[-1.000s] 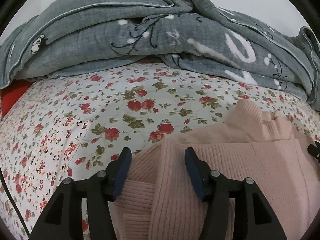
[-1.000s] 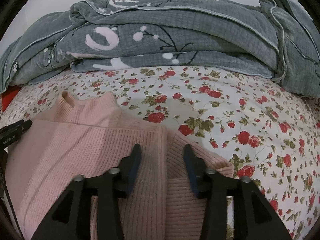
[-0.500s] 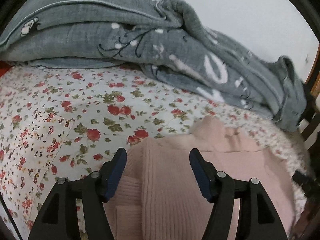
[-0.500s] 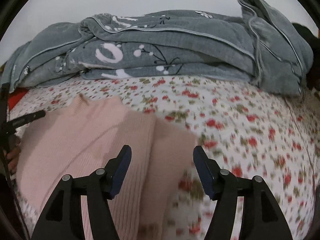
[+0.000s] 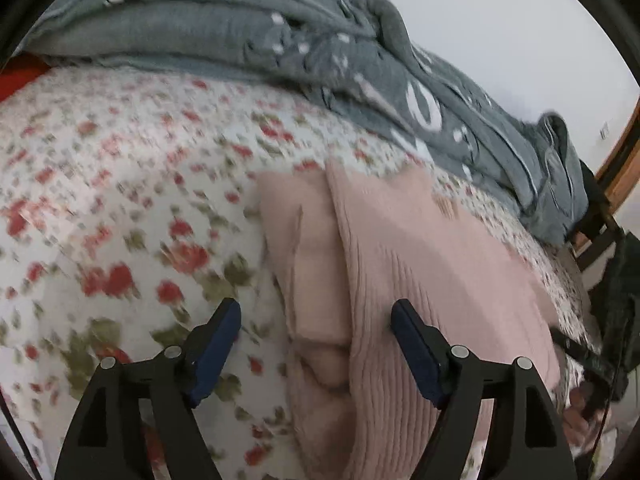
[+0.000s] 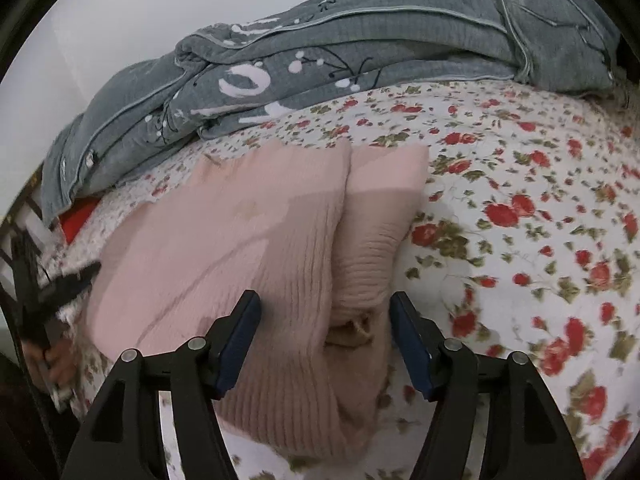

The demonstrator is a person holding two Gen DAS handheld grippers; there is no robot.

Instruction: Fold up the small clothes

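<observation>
A pink ribbed sweater (image 5: 420,264) lies folded on the floral bedsheet (image 5: 120,200), its sides turned in over the body. My left gripper (image 5: 316,318) hovers over the sweater's left folded edge. Its jaws are opening and the pads touch no cloth. In the right wrist view the sweater (image 6: 240,240) fills the middle, and my right gripper (image 6: 325,308) stands over its right folded edge. These jaws are opening too, and the fold lies below them unpressed. The other gripper (image 6: 60,284) shows dark at the far left of that view.
A bunched grey quilt (image 5: 280,48) with white prints lies along the back against a white wall. Something red (image 5: 20,80) peeks out at the left under it. A wooden frame (image 5: 616,168) and dark bars stand past the bed's right end. Floral sheet (image 6: 540,240) spreads right of the sweater.
Both grippers have spread their jaws wider and let go of the sweater's folds. Each has swung outward and turned, so the sweater now sits further off and at a slant.
</observation>
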